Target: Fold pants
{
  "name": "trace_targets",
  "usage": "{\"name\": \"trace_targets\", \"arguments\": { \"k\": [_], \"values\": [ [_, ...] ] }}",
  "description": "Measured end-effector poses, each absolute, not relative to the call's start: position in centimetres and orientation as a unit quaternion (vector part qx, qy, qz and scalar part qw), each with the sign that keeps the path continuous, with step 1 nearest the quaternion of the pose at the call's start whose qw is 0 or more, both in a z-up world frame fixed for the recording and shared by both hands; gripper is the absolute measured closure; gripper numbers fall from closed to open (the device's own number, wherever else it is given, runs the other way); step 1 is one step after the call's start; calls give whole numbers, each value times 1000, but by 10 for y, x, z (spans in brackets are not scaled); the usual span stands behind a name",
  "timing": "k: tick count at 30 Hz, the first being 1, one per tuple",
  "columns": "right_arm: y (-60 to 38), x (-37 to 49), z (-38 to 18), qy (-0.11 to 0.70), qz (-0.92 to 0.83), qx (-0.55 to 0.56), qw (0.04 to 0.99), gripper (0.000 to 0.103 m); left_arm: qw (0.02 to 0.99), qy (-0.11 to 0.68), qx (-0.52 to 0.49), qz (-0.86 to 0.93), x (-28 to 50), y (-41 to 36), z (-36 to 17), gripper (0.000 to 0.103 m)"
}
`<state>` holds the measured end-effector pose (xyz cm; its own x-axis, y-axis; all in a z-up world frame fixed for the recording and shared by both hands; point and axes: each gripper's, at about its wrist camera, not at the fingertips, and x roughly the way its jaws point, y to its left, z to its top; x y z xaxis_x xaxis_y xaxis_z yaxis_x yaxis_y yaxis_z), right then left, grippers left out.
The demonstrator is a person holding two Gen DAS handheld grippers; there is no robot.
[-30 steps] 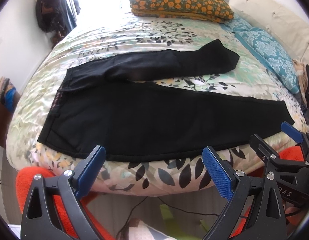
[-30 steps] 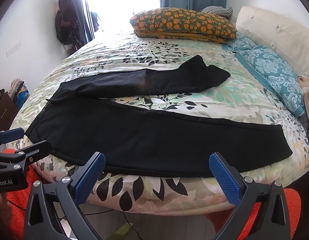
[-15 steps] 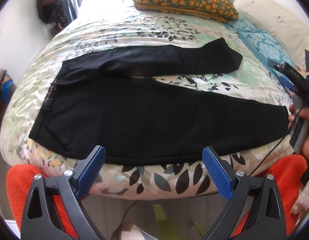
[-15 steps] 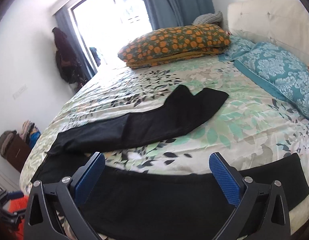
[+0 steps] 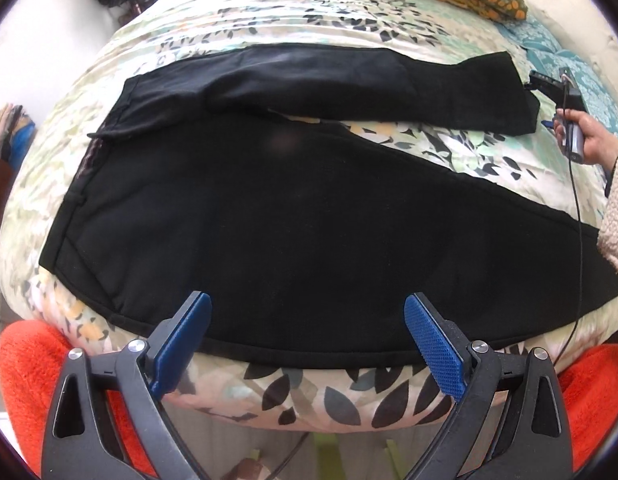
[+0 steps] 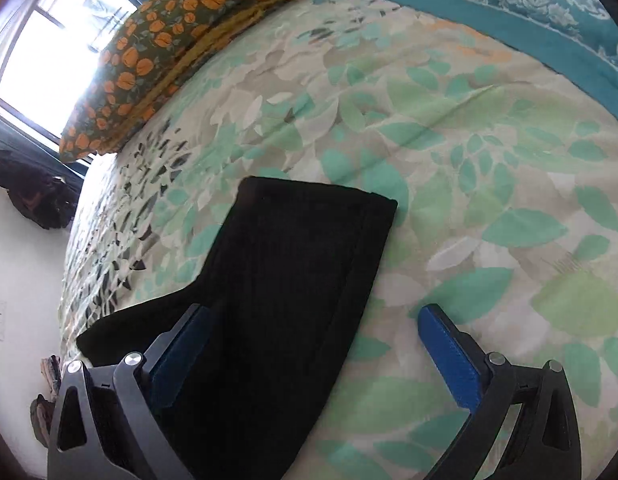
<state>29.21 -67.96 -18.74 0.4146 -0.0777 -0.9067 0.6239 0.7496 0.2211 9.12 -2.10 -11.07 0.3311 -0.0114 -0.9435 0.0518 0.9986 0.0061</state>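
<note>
The right gripper (image 6: 313, 344) has swung out over the far pant-leg cuff (image 6: 309, 232); left gripper (image 5: 305, 336) hovers at six o'clock by the black pants (image 5: 289, 232); both jaws gape wide, empty.

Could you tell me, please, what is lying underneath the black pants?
The black pants lie flat on the leaf-patterned bedspread, which shows all around them and between the legs. Whatever the fabric itself covers cannot be seen.

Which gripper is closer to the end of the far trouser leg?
The right. The right gripper hangs open right over that trouser leg end, while the left gripper waits open at the bed's near edge, by the near leg.
</note>
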Motion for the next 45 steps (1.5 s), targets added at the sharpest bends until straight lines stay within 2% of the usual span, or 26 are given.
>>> {"name": "trace_targets", "arguments": {
  "k": [1, 3, 4, 6, 8, 10, 12, 13, 14, 15, 17, 18, 26, 29, 34, 39, 42, 45],
  "values": [
    [-677, 303, -185, 502, -221, 240, 801, 5, 813, 581, 17, -19, 94, -22, -114, 5],
    [-667, 321, -174, 514, -195, 171, 818, 86, 809, 587, 17, -22, 97, -25, -119, 5],
    [-665, 320, -162, 495, -180, 162, 834, 98, 808, 589, 18, -25, 97, -28, -121, 5],
    [-664, 306, -136, 444, -211, 116, 863, 98, 808, 588, 17, -31, 96, -31, -121, 5],
    [-681, 281, -131, 406, -273, 138, 861, 98, 807, 588, 17, -39, 93, -35, -122, 5],
    [-700, 259, -143, 401, -321, 177, 840, 97, 807, 589, 21, -45, 90, -37, -123, 5],
    [-707, 245, -160, 411, -344, 202, 820, 87, 806, 589, 26, -46, 87, -40, -121, 5],
    [-709, 240, -168, 420, -350, 213, 810, 79, 808, 587, 28, -46, 85, -40, -119, 5],
    [-709, 232, -169, 415, -354, 223, 808, 66, 810, 584, 30, -44, 84, -39, -117, 5],
    [-708, 226, -168, 404, -349, 231, 814, 59, 812, 581, 32, -41, 83, -37, -115, 5],
    [-702, 214, -158, 407, -344, 223, 816, 16, 817, 576, 34, -30, 81, -31, -113, 5],
    [-698, 208, -149, 407, -348, 212, 818, 11, 819, 572, 32, -23, 83, -26, -112, 5],
    [-610, 83, -77, 409, -274, 202, 847, 11, 861, 504, 9, 62, 124, 51, -116, 5],
    [-547, 25, -90, 443, -237, 207, 839, 7, 861, 503, 11, 76, 138, 66, -137, 5],
    [-465, -50, -152, 519, -232, 251, 784, 7, 833, 543, 87, 59, 125, 63, -180, 4],
    [-429, -110, -135, 465, -257, 248, 810, 6, 836, 542, 42, 72, 101, 99, -166, 4],
    [-421, -110, -112, 426, -259, 213, 840, 6, 838, 531, -36, 117, 105, 144, -158, 5],
    [-399, -90, -108, 427, -228, 149, 862, 6, 851, 507, -24, 134, 107, 163, -159, 5]
  ]
}}
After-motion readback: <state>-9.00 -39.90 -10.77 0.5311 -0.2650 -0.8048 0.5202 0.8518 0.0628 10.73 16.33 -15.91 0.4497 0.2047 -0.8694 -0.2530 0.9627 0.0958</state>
